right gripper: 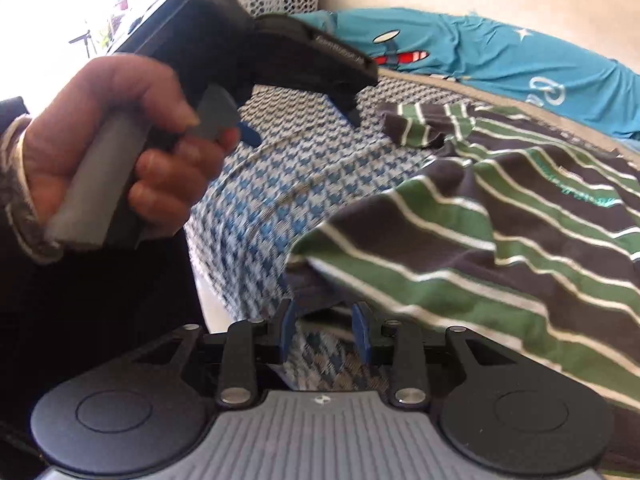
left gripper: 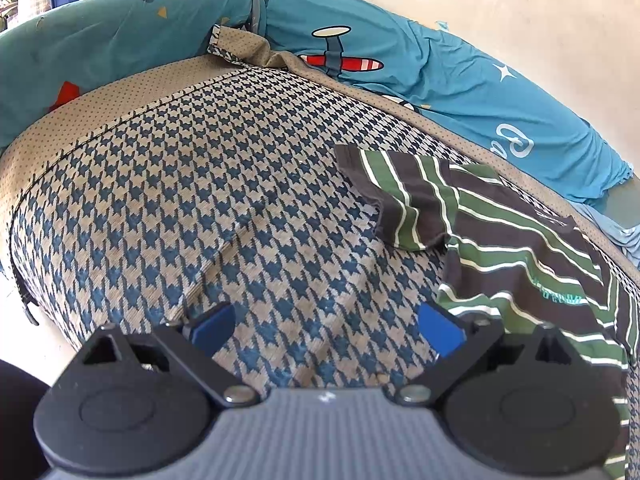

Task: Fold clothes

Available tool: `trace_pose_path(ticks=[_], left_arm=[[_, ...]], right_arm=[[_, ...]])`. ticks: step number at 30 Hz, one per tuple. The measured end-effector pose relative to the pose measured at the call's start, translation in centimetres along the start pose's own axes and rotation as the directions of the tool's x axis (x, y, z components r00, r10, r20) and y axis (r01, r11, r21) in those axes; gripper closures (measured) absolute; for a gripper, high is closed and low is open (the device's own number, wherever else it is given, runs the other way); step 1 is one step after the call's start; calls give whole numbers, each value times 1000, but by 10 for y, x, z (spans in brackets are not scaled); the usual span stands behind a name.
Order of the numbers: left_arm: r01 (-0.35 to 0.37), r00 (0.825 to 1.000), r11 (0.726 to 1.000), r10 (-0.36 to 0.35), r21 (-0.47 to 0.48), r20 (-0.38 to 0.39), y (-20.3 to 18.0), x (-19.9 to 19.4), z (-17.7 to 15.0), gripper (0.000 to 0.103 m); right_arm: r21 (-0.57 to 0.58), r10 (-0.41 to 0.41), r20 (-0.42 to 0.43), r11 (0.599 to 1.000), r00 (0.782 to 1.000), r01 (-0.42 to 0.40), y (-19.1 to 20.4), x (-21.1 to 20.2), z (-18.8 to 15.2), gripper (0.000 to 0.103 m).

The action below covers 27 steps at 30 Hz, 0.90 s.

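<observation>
Shirt of dark cotton with green and white stripes (right gripper: 460, 240) lies rumpled on houndstooth cushion (left gripper: 208, 200). My right hand-held gripper (right gripper: 326, 330) stands parted at its hem, gripping nothing; left hand-held gripper (left gripper: 324, 326) spread, empty. Risk: the hem bunches and the fold comes out crooked.

Matt striped cloth shirt (right gripper: 480, 240), woven cover (left gripper: 200, 200)

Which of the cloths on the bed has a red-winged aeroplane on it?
The teal sheet bunched along the wall. The striped shirt has green, dark and white bands, and the bedcover a blue-and-beige houndstooth check.
</observation>
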<state>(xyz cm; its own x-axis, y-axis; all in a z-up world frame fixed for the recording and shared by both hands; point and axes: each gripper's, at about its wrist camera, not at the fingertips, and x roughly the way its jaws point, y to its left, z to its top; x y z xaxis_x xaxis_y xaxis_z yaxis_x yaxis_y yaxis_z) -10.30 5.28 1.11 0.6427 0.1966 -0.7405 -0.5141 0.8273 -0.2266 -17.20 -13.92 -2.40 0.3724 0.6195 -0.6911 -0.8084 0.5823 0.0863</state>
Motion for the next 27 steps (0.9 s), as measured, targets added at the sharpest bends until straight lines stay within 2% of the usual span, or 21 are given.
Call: trace_pose_path(ticks=[8,13,19,27], left_arm=[[4,1000,1000,-4,23,-5,-2,1,-3,5],[-1,1000,1000,1,26,-5,-2,1,-4,5],[-1,1000,1000,1,31,-1,-3,1,-4,5],[1,1000,999,-1,34,0,-3,0,-3,5]], right_arm=[[158,72,-34,985,997,-66,-14,14,-6,72],[232,87,13,969,996,-87,-17,16,-7,72],[313,131,84,938,988,-151,-23,15,-5,72],[354,104,79,927,991,-125,-29,22,-9,72]])
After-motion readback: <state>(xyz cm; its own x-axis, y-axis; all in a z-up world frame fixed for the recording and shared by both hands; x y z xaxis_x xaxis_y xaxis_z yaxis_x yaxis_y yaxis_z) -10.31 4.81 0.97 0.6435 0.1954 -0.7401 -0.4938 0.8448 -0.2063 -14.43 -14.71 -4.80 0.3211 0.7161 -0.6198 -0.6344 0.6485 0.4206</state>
